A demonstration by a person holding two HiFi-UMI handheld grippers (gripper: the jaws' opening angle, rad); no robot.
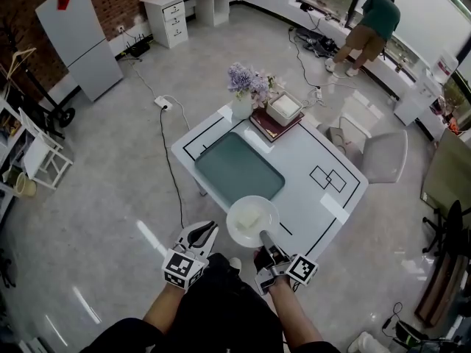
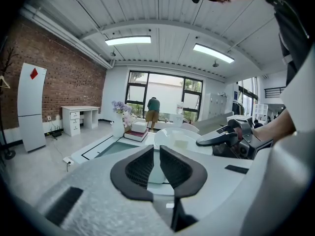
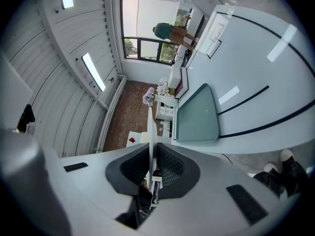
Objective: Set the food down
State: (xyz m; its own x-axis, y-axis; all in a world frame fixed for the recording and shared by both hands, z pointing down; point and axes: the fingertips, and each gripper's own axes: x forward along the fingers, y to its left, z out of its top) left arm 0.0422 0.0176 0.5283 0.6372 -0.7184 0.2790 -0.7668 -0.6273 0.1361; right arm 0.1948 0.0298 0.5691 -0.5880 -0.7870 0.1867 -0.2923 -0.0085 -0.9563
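A white plate [image 1: 252, 221] carrying a pale piece of food [image 1: 249, 218] hangs over the near edge of the white table [image 1: 316, 153]. My right gripper [image 1: 267, 241] is shut on the plate's near rim. In the right gripper view the plate [image 3: 149, 132] stands edge-on between the pads of that gripper [image 3: 152, 157]. My left gripper [image 1: 204, 231] is off the table to the plate's left, its jaws nearly touching with nothing between them. From the left gripper [image 2: 156, 154] the plate [image 2: 177, 137] shows ahead. A green tray [image 1: 239, 169] lies beyond the plate.
At the table's far corner stand a vase of purple flowers [image 1: 246, 90] and a white box on books [image 1: 283, 112]. A grey chair [image 1: 383, 157] is on the right. A cable and power strip [image 1: 163, 103] lie on the floor at left. A person [image 1: 368, 31] bends by the window.
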